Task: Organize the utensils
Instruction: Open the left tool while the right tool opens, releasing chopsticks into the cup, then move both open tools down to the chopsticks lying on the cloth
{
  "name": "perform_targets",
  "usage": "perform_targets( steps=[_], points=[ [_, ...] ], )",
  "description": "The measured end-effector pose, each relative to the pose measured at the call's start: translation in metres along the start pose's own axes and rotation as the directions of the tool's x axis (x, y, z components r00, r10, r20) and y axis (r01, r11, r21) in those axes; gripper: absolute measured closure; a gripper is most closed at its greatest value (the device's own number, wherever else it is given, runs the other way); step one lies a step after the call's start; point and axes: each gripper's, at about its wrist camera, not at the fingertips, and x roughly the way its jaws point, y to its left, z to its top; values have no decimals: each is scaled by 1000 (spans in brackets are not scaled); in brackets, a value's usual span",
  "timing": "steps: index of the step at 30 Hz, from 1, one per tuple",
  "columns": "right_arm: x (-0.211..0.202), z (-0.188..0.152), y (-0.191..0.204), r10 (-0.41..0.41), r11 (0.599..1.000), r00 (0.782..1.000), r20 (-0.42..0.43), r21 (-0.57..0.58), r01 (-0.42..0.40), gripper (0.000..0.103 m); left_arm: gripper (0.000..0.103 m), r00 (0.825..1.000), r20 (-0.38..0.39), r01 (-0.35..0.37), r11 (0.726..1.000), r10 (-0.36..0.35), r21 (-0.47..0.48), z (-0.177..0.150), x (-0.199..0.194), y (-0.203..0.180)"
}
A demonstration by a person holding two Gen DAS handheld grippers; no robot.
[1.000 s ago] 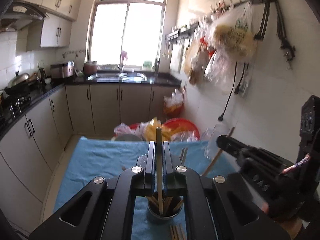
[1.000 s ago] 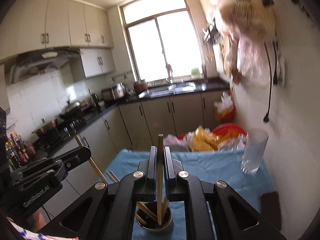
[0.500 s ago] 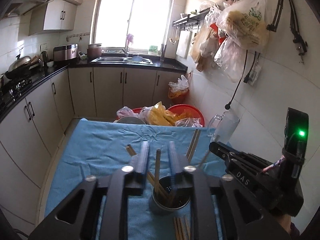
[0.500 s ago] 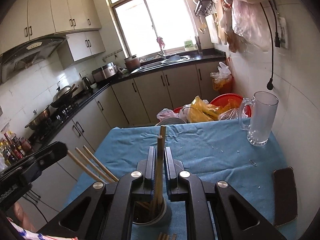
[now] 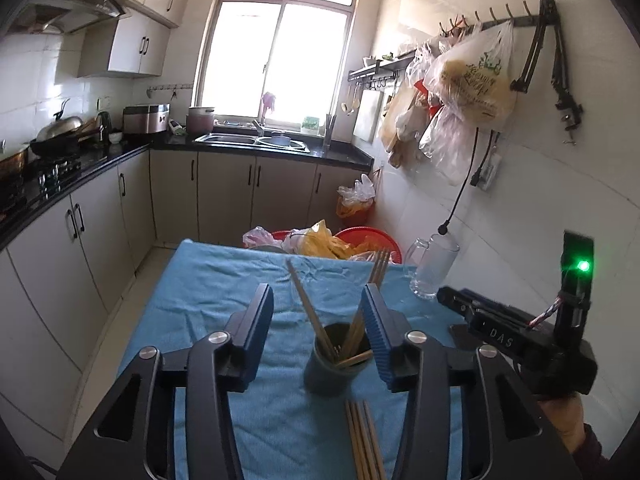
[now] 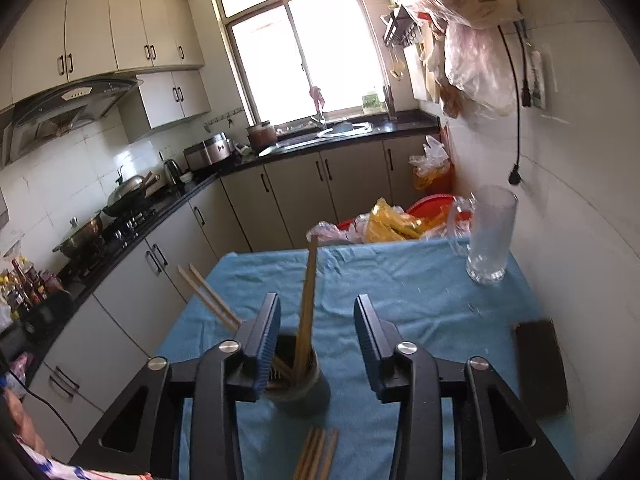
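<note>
A dark cup [image 5: 335,368] stands on the blue cloth [image 5: 224,280] and holds several wooden chopsticks [image 5: 310,312]. It also shows in the right wrist view [image 6: 300,384], with one chopstick [image 6: 308,300] standing upright in it. More chopsticks [image 5: 364,440] lie on the cloth in front of the cup, also in the right wrist view [image 6: 316,456]. My left gripper [image 5: 318,312] is open and empty above the cup. My right gripper [image 6: 316,324] is open and empty above the cup. The right gripper's body [image 5: 516,340] shows in the left wrist view.
A glass mug [image 6: 490,236] stands at the table's far right by the wall, also in the left wrist view [image 5: 434,268]. A dark flat object [image 6: 540,364] lies at the right edge. Plastic bags and red basins [image 5: 332,240] sit beyond the table. Kitchen counters line the left.
Both grippers opened and let their chopsticks drop into the cup. Both pulled back and up from it.
</note>
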Motion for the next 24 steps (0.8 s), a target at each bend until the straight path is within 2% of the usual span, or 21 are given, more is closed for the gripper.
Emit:
perform_targets(
  steps=[6,10,13,17,24],
  points=[
    [2,-61,-14,-20,1000,992,-128,-7,19,60,53,998,-68,3,999,-5,-36,-47,-8,13],
    [14,-113,-15,-4,1000,969,-245,-23,-2,60,53,989,-148,-3,999,-4,-48,-88,4,20],
    [21,-147,-9,8,998,951,-308,-59,-28,60,53,976,-220,-17,998,3,-59,-121,18,24],
    [33,-176,2,13,995,931,-365,-88,-48,60,53,946,-324,-13,995,-21,-103,-156,39,31],
    [51,-194,10,-50,987,923,-381,-157,-11,66,53,922,-386,10,999,-29,-49,-177,61,15]
  ],
)
